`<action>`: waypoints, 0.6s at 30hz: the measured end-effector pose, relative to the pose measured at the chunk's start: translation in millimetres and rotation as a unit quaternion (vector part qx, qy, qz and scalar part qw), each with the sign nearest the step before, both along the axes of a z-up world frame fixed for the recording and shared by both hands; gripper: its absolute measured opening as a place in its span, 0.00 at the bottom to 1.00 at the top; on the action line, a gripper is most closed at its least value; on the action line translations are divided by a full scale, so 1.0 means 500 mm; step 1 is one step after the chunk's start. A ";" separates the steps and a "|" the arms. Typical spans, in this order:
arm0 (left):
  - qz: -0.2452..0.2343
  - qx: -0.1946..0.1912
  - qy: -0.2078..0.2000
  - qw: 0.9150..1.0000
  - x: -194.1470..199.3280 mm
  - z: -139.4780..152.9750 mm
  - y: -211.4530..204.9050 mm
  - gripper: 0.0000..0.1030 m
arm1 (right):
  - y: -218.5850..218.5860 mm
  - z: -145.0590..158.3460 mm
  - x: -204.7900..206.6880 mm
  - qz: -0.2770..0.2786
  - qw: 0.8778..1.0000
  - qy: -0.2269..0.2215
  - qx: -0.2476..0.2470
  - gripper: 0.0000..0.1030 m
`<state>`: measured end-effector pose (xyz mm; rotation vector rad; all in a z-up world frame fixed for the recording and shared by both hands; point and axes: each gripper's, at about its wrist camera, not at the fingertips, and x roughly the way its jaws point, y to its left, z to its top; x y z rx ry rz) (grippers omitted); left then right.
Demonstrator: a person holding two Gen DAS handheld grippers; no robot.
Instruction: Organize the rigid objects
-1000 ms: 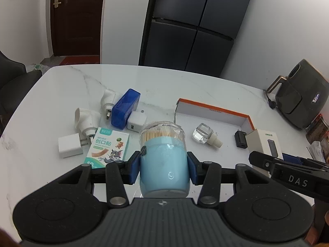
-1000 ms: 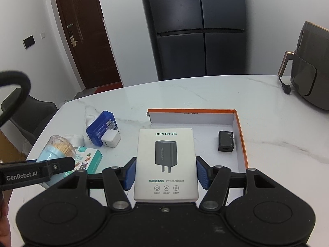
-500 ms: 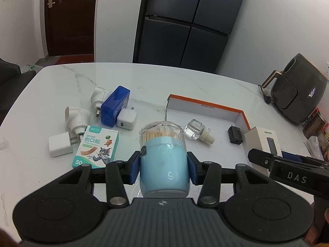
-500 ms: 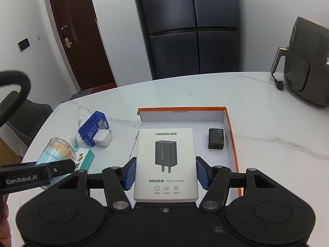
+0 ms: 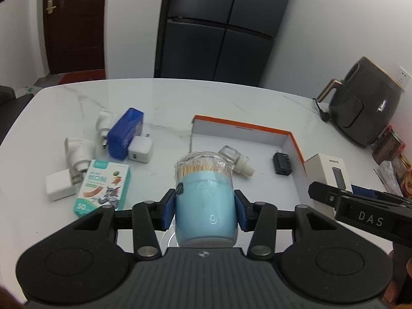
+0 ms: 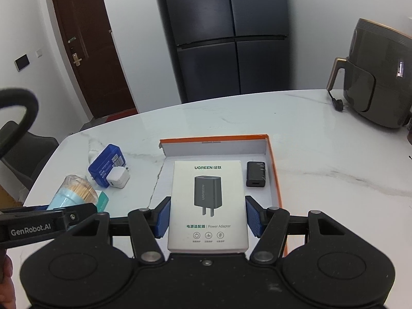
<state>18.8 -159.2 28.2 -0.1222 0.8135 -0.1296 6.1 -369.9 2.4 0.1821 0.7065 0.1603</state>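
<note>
My left gripper is shut on a light blue toothpick holder with a clear lid, held upright above the table near the front left of the orange-edged white box. My right gripper is shut on a white power adapter carton, which hangs over the box's floor. Inside the box lie a black charger and a clear glass bottle with a cream cap. The toothpick holder also shows at the left of the right wrist view.
Left of the box lie a blue case, a white USB charger, white plug adapters, a white cube and a bandage packet. A dark air fryer stands at the table's far right. A fridge is behind.
Both grippers have drifted right over the table with their loads. The toothpick holder now covers part of the glass bottle, and the carton lies further over the box floor.
</note>
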 end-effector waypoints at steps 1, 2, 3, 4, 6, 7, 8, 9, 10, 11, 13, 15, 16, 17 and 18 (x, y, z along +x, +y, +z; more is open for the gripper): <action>-0.002 0.000 0.000 1.000 0.002 -0.001 -0.004 0.46 | -0.003 0.000 -0.001 -0.002 1.000 0.000 0.000 0.69; -0.005 0.000 0.000 1.000 0.003 -0.001 -0.008 0.46 | -0.006 0.000 -0.003 -0.004 1.000 0.000 0.000 0.69; -0.007 -0.001 0.000 1.000 0.005 -0.001 -0.012 0.46 | -0.009 0.000 -0.003 -0.006 1.000 0.000 0.001 0.69; -0.008 -0.001 -0.001 1.000 0.006 -0.001 -0.016 0.46 | -0.012 0.000 -0.005 -0.008 1.000 0.000 0.001 0.69; -0.014 0.000 -0.002 1.000 0.008 0.000 -0.025 0.46 | -0.017 0.001 -0.007 -0.012 1.000 -0.001 0.001 0.69; -0.016 -0.001 -0.002 1.000 0.009 0.000 -0.028 0.46 | -0.021 0.001 -0.008 -0.014 1.000 -0.001 0.001 0.69; -0.018 0.000 -0.003 1.000 0.010 0.000 -0.032 0.46 | -0.024 0.002 -0.009 -0.017 1.000 -0.001 0.001 0.69; -0.020 0.000 -0.003 1.000 0.011 0.000 -0.036 0.46 | -0.028 0.002 -0.010 -0.019 1.000 -0.001 0.002 0.69; -0.022 0.001 -0.003 1.000 0.012 0.000 -0.039 0.46 | -0.030 0.002 -0.011 -0.021 1.000 -0.001 0.002 0.69; -0.023 0.001 -0.003 1.000 0.013 0.000 -0.041 0.46 | -0.033 0.002 -0.010 -0.022 1.000 -0.001 0.002 0.69; -0.025 0.002 -0.002 1.000 0.015 -0.001 -0.047 0.46 | -0.037 0.003 -0.011 -0.026 1.000 -0.002 0.003 0.69; -0.027 0.003 -0.001 1.000 0.017 -0.001 -0.051 0.46 | -0.039 0.004 -0.013 -0.028 1.000 -0.002 0.003 0.69; -0.027 0.003 -0.001 1.000 0.017 -0.001 -0.053 0.46 | -0.041 0.004 -0.013 -0.029 1.000 -0.002 0.003 0.69; -0.028 0.003 -0.001 1.000 0.018 -0.001 -0.055 0.46 | -0.042 0.005 -0.014 -0.030 1.000 -0.002 0.004 0.69; -0.029 0.003 -0.002 1.000 0.019 0.000 -0.057 0.46 | -0.044 0.005 -0.014 -0.031 1.000 -0.002 0.004 0.69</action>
